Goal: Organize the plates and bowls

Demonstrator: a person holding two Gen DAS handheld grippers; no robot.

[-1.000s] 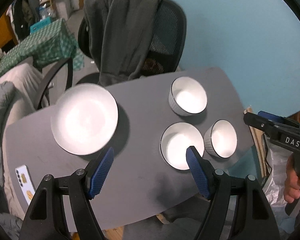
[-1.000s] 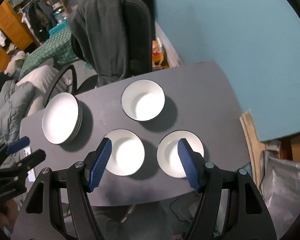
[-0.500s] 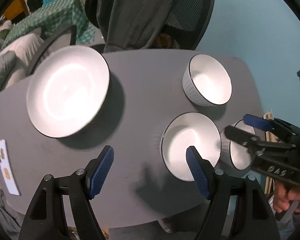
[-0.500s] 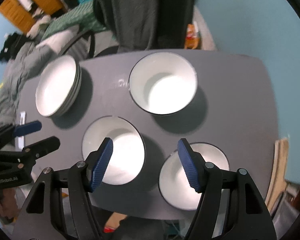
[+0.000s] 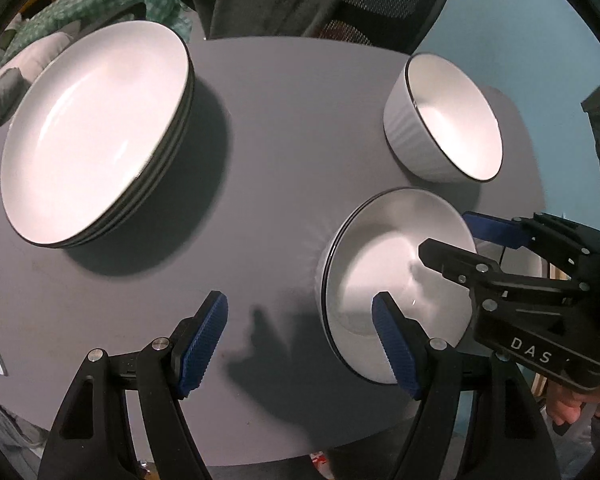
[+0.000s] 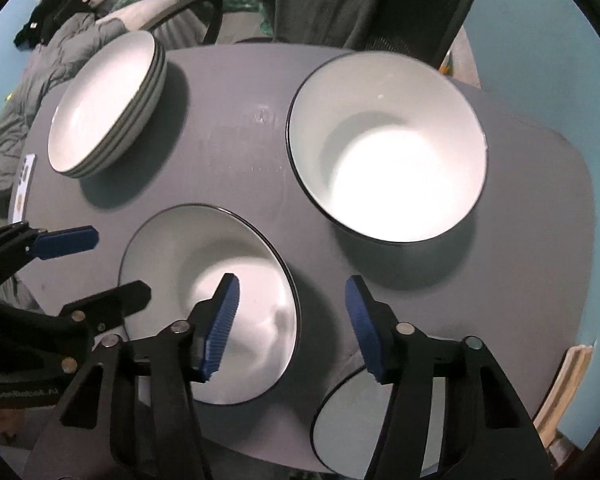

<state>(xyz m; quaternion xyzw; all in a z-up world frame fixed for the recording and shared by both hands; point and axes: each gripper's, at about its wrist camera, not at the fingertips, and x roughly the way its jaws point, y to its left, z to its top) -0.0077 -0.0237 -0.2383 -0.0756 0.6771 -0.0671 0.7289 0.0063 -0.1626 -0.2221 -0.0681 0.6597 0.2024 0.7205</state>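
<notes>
Both grippers hang over the grey worktop (image 5: 284,152), pointing steeply down at the bowls, so the step in hand looks like the reach for a first bowl, with nothing lifted yet. The left gripper (image 5: 300,344) has its fingers spread wide and grasps nothing; its right finger (image 5: 394,350) sits over the near bowl (image 5: 380,280), the other over bare worktop. The right gripper (image 6: 292,328) is closing its fingers, yet they press on nothing: one finger (image 6: 220,324) is above the inside of that same near bowl (image 6: 204,280), the other outside its rim. The far bowl (image 6: 388,148) stands apart behind, a third bowl (image 6: 352,428) shows at the lower edge, and the stack of plates (image 5: 96,136) sits well to the left. The next move probably calls for lowering until the rim lies between the fingers, pinching it, then carrying the bowl into another to nest.
</notes>
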